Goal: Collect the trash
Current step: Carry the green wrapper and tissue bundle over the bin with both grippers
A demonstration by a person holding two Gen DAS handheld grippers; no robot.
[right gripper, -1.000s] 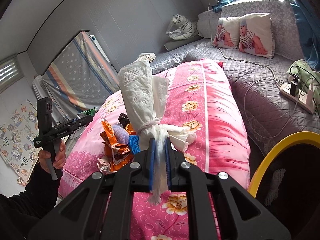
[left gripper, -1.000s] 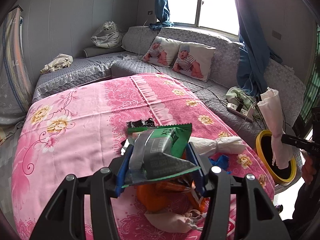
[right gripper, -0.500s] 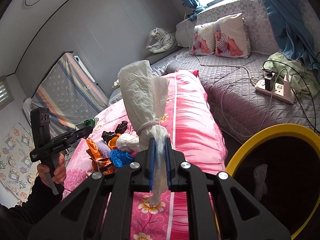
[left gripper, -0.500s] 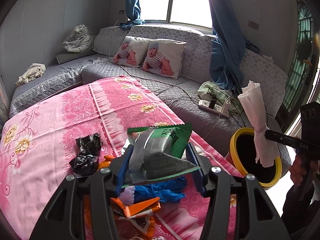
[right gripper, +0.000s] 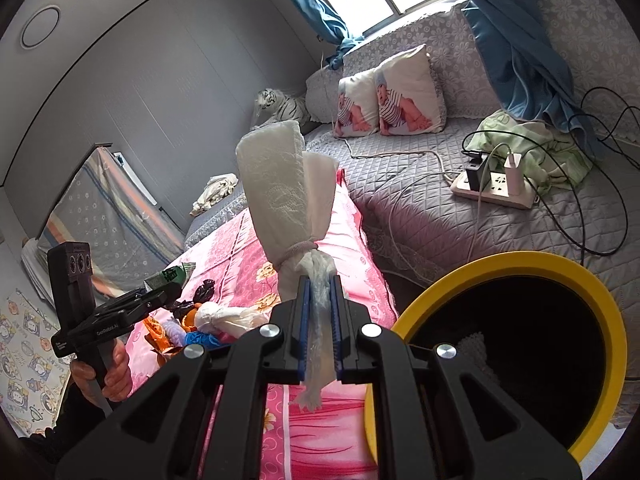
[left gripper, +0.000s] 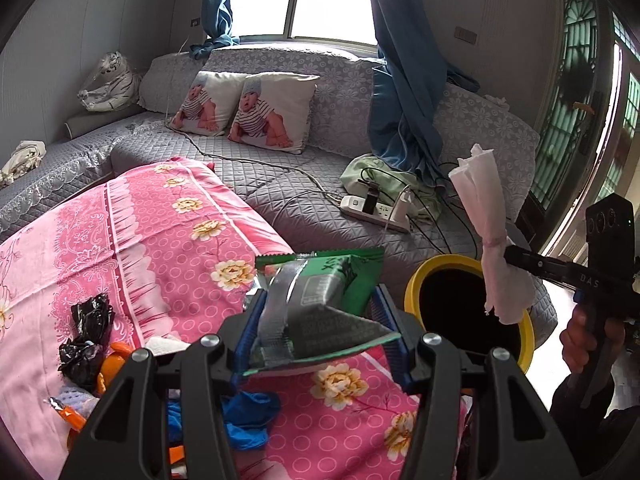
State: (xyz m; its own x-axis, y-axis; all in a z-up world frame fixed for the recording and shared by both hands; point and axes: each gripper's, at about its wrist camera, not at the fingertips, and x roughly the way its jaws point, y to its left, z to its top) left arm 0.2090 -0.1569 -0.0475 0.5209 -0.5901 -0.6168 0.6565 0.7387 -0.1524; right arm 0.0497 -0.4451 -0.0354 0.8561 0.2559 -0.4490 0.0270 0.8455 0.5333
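1. We hold trash in both tools. Our left gripper [left gripper: 320,330] has its fingers set fairly wide around a green and silver snack wrapper [left gripper: 320,300], which sits wedged between the blue pads.
2. Our right gripper [right gripper: 319,330] has its fingers narrow, pinched on the tied-off tail of a white tissue bundle [right gripper: 286,200] that stands upright above them.
3. The yellow-rimmed bin [right gripper: 520,268] sits at about 4 o'clock in the right wrist view, just beside the pink floral cover [left gripper: 160,232]. In the left wrist view the bundle hangs over the bin's dark mouth.
4. We judge the step in hand to be the drop-off. The bundle looks ready to release; the next move calls for parting the right fingers over the opening, then carrying the wrapper across to the same place.
5. More trash waits on the cover: a black crumpled bag [left gripper: 86,340], orange scraps [left gripper: 114,360], a blue crumpled piece [left gripper: 248,416] and a knotted white tissue [right gripper: 224,316].
6. The left gripper body hides much of that pile, so we cannot count it. The bin's inside is too dark to read, save for something pale at the bottom. Its lower rim is cut off by the right gripper.
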